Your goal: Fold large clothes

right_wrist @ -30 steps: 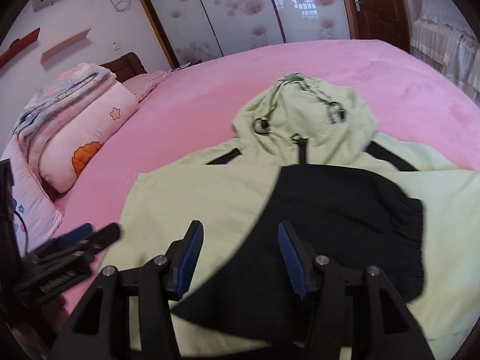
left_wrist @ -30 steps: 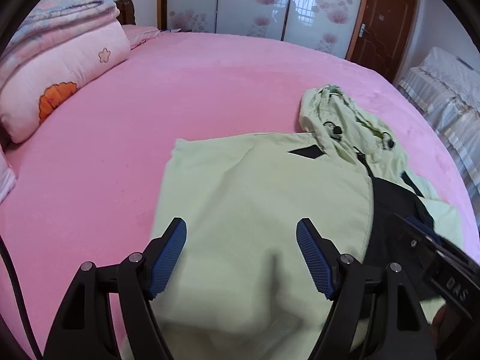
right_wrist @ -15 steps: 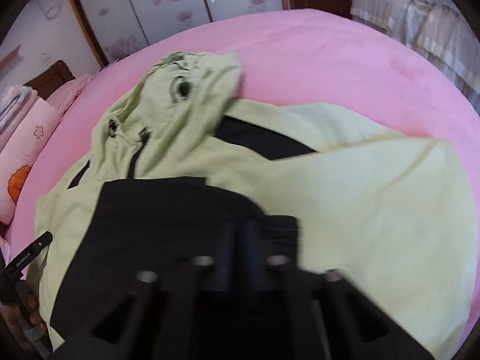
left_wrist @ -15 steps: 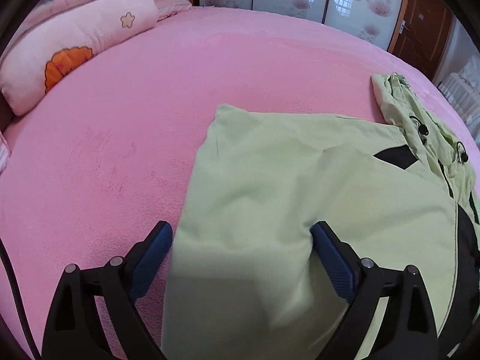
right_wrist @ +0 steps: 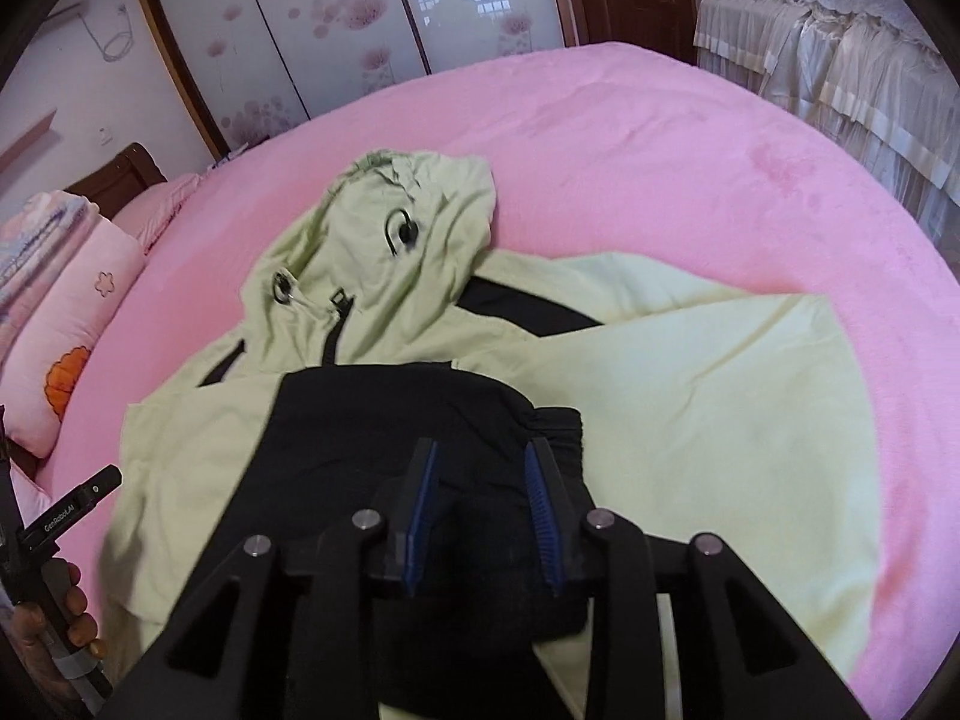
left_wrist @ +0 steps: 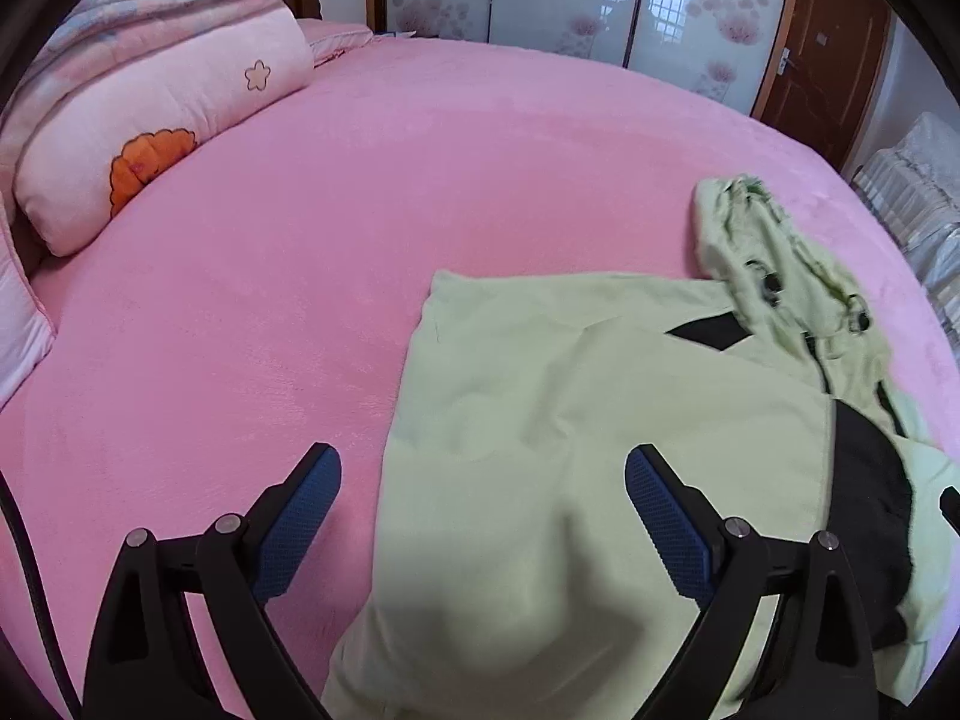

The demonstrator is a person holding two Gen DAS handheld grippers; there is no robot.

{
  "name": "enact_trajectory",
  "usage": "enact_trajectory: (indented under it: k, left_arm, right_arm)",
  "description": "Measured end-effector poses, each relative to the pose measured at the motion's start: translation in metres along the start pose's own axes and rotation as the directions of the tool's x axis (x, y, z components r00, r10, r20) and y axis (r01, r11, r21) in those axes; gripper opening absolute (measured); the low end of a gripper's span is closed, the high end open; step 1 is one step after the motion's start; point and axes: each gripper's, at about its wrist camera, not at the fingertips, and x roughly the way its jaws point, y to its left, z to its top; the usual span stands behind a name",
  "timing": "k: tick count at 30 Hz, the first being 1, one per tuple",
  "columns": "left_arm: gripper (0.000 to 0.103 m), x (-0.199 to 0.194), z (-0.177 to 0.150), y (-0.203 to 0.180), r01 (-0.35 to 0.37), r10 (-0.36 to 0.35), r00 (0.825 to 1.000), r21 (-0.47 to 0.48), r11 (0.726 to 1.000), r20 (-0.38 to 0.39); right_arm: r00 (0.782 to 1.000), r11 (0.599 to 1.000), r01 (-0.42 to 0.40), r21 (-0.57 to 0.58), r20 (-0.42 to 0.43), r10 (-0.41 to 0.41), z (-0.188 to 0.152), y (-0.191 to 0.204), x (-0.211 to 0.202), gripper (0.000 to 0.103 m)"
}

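A pale green hooded jacket (right_wrist: 708, 396) with black panels lies on the pink bed (right_wrist: 600, 120), hood (right_wrist: 408, 228) pointing away. A black section with an elastic cuff (right_wrist: 420, 414) lies folded over its middle. My right gripper (right_wrist: 480, 504) hovers low over this black part, jaws narrowed but with a gap, nothing clearly pinched. In the left wrist view the jacket's folded green side (left_wrist: 570, 420) lies ahead; my left gripper (left_wrist: 480, 516) is wide open above its near edge, left finger over the bed.
Folded pink quilts and a pillow (left_wrist: 150, 120) are stacked at the bed's far left. A wardrobe with flowered sliding doors (right_wrist: 336, 30) and a brown door (left_wrist: 816, 48) stand beyond. A draped piece of furniture (right_wrist: 840, 48) is at the right. The left handle shows in the right wrist view (right_wrist: 60, 540).
My left gripper pulled back and up from the green fabric and stays open. My right gripper swung right over the jacket and its jaws narrowed above the black part.
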Motion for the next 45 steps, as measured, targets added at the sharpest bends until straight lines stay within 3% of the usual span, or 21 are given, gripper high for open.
enact_trajectory:
  k: [6,7,9,11,17,25,32,36,42,45]
  left_arm:
    - [0.096,-0.076,-0.003,-0.006,0.055,-0.056,0.998,0.03,0.998,0.04]
    - [0.095,-0.092,-0.005,-0.006,0.068,-0.07,0.996,0.037,0.997,0.051]
    - [0.095,-0.124,-0.009,-0.006,0.091,-0.095,0.992,0.053,0.995,0.079]
    - [0.096,-0.154,-0.012,-0.005,0.101,-0.108,0.988,0.07,0.992,0.111]
    - [0.096,-0.254,-0.035,-0.008,0.114,-0.148,0.958,0.147,0.983,0.246]
    - [0.096,-0.335,-0.076,0.008,0.141,-0.176,0.961,0.168,0.976,0.215]
    - [0.096,-0.364,-0.129,0.044,0.162,-0.18,0.956,0.095,0.982,0.229]
    - [0.096,-0.361,-0.167,0.06,0.111,-0.13,0.965,0.094,0.989,0.227]
    - [0.096,-0.323,-0.223,0.072,0.104,-0.125,0.981,0.141,0.984,0.146]
    - [0.096,-0.3,-0.249,0.078,0.072,-0.09,0.99,0.15,0.986,0.11]
  right_arm:
    - [0.997,1.0,-0.026,-0.006,0.079,0.027,-0.005,0.001,-0.083,0.032]
    - [0.995,0.999,-0.032,-0.008,0.093,0.033,-0.006,0.002,-0.095,0.034]
    - [0.991,0.999,-0.039,-0.013,0.131,0.04,-0.011,0.003,-0.128,0.049]
    - [0.983,0.999,-0.039,-0.028,0.176,0.044,-0.019,0.004,-0.161,0.052]
    - [0.967,0.997,-0.053,-0.061,0.246,0.066,-0.043,0.004,-0.243,0.052]
    - [0.951,0.991,-0.078,-0.11,0.291,0.107,-0.082,-0.001,-0.32,0.052]
    - [0.948,0.988,-0.059,-0.146,0.3,0.101,-0.127,-0.011,-0.359,0.052]
    - [0.949,0.984,-0.048,-0.173,0.298,0.099,-0.157,-0.02,-0.367,0.052]
    - [0.963,0.984,-0.021,-0.177,0.263,0.067,-0.202,-0.043,-0.348,0.052]
    - [0.974,0.987,-0.012,-0.159,0.223,0.048,-0.222,-0.059,-0.33,0.052]
